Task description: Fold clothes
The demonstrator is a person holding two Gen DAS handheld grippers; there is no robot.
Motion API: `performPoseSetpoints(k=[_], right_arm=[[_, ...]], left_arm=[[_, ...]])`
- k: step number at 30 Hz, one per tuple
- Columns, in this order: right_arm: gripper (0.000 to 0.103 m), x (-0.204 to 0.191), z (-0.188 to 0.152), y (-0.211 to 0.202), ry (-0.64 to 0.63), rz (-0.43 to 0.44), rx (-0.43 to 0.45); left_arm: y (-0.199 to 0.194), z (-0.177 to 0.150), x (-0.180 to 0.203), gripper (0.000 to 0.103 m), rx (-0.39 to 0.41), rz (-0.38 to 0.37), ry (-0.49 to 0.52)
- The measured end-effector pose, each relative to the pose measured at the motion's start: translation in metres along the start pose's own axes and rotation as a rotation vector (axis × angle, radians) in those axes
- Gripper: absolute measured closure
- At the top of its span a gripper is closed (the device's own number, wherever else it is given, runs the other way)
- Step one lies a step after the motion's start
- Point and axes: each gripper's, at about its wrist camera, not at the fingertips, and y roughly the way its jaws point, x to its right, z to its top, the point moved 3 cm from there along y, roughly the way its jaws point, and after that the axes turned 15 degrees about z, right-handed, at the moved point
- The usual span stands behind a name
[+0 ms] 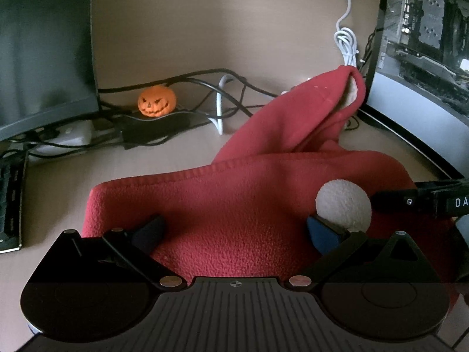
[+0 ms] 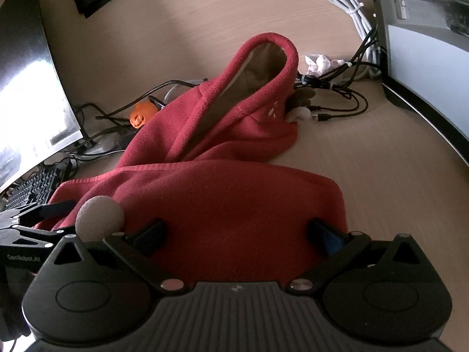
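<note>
Two grippers, left (image 1: 234, 234) and right (image 2: 236, 234), fingers spread wide, gripping nothing, over red fleece garment (image 2: 222, 193) on tan desk (image 2: 381, 176). Monitor (image 1: 44, 44), cables (image 1: 205, 94), pumpkin (image 1: 156, 100) behind.

A red fleece garment (image 1: 234, 205) lies bunched on the beige desk (image 1: 181, 29), its hood (image 1: 337, 99) raised. The left gripper (image 1: 234, 234) spreads wide over it, a cream pompom (image 1: 343, 204) beside its right finger. An orange pumpkin figure (image 1: 156, 101) sits among cables.
</note>
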Motion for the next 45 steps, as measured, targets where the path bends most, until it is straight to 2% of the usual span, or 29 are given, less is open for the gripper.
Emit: performPoseSetpoints(k=[10, 15, 17, 19, 23, 24, 27, 30, 32, 36, 38, 40, 42, 45], right_arm=[[0.0, -0.015, -0.012, -0.006, -0.012, -0.046, -0.04], [0.0, -0.028, -0.025, -0.015, -0.025, -0.057, -0.046], [0.0, -0.036, -0.019, -0.016, -0.056, -0.092, -0.069], [0.0, -0.053, -0.011, -0.025, -0.126, -0.126, -0.051], [0.0, -0.1, -0.003, -0.047, -0.311, -0.084, 0.02], [0.001, -0.11, -0.004, -0.047, -0.336, -0.061, 0.021], [0.019, -0.129, -0.008, -0.034, -0.375, -0.002, -0.001], [0.024, -0.125, -0.015, -0.007, -0.343, 0.04, -0.071], [0.019, -0.119, -0.02, 0.011, -0.3, 0.079, -0.126], [0.016, -0.119, -0.021, 0.017, -0.324, 0.074, -0.159], [0.015, -0.115, -0.014, 0.005, -0.29, 0.091, -0.143], [0.002, -0.106, -0.003, -0.015, -0.231, 0.106, -0.089], [0.0, -0.091, 0.007, -0.035, -0.168, 0.1, -0.03], [0.0, -0.058, 0.013, -0.047, -0.08, 0.005, 0.008]], left_arm=[[-0.01, -0.007, -0.004, 0.0, 0.006, -0.01, 0.008], [-0.029, -0.023, -0.016, 0.0, 0.008, -0.045, -0.013], [-0.03, -0.022, -0.019, 0.0, -0.003, -0.058, -0.013], [-0.033, -0.016, -0.023, 0.0, -0.023, -0.073, -0.022], [-0.056, 0.0, -0.044, 0.0, -0.007, -0.12, -0.104], [-0.063, 0.003, -0.05, 0.0, -0.002, -0.126, -0.128], [-0.071, -0.002, -0.073, 0.0, -0.035, -0.103, -0.223], [-0.072, -0.01, -0.087, 0.0, -0.086, -0.11, -0.306], [-0.073, -0.014, -0.089, 0.0, -0.108, -0.126, -0.337], [-0.072, -0.018, -0.081, 0.0, -0.121, -0.112, -0.298], [-0.072, -0.02, -0.08, 0.0, -0.132, -0.104, -0.297], [-0.075, -0.019, -0.081, 0.0, -0.133, -0.112, -0.303], [-0.08, -0.017, -0.078, 0.0, -0.131, -0.153, -0.302], [-0.084, -0.018, -0.071, 0.0, -0.149, -0.243, -0.301]])
